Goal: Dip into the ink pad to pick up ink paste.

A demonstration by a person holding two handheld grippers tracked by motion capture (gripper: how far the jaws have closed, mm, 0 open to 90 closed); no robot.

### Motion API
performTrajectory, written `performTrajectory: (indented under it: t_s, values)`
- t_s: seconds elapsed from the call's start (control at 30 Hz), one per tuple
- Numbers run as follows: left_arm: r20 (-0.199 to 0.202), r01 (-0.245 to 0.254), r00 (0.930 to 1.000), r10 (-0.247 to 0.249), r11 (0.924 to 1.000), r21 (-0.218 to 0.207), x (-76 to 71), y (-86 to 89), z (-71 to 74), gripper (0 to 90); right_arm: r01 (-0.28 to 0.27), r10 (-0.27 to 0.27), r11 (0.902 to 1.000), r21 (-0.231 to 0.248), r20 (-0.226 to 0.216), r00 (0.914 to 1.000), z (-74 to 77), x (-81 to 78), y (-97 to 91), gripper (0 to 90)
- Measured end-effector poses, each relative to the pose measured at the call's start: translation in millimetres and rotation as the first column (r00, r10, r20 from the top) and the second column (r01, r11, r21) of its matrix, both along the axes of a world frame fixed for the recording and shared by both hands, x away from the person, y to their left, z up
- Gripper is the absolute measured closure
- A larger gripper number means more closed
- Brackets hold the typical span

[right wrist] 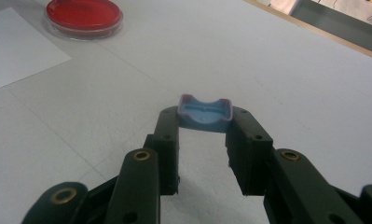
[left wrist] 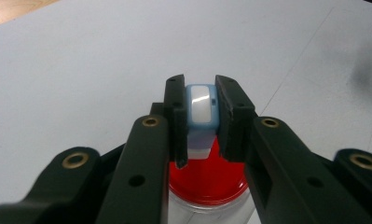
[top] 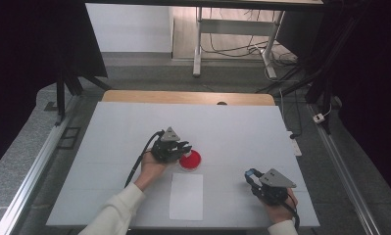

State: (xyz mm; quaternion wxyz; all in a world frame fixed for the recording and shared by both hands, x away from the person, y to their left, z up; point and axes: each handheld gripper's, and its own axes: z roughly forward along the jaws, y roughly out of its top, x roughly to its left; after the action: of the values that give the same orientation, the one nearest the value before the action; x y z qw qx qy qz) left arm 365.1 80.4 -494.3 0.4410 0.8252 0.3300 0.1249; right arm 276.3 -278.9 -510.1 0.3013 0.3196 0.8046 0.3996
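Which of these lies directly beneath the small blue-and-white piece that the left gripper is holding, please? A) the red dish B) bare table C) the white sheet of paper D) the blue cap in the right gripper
A: in the left gripper view, the left gripper clamps the blue-and-white piece right above the red dish.

Beside the white paper sheet [top: 186,196] stands a red dish [top: 190,160]; pale-blue piece [left wrist: 201,108] between black jaws; blue cap [right wrist: 205,113]; table [top: 232,127] white.

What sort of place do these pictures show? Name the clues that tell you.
Probably a lab or workshop test bench: a white-covered table carries a red-filled petri dish and a paper sheet, a metal frame rail flanks it, and loose cables lie on the floor behind.
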Motion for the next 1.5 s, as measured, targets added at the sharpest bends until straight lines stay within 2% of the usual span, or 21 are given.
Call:
performTrajectory:
  t_s: [1.0,1.5]
  values:
    - [-0.029,0.007,0.9996,-0.006,0.9997,0.024,2.7,-1.8,-10.0,75.1,0.000,0.000,1.0000,-0.005,-0.007,1.0000,-0.3,0.1,-0.2,65.3]
    - [-0.010,0.009,0.9999,-0.009,0.9993,0.037,1.0,-5.0,-12.0,75.1,-0.002,0.002,1.0000,-0.004,-0.008,1.0000,-0.3,-0.2,0.2,65.3]
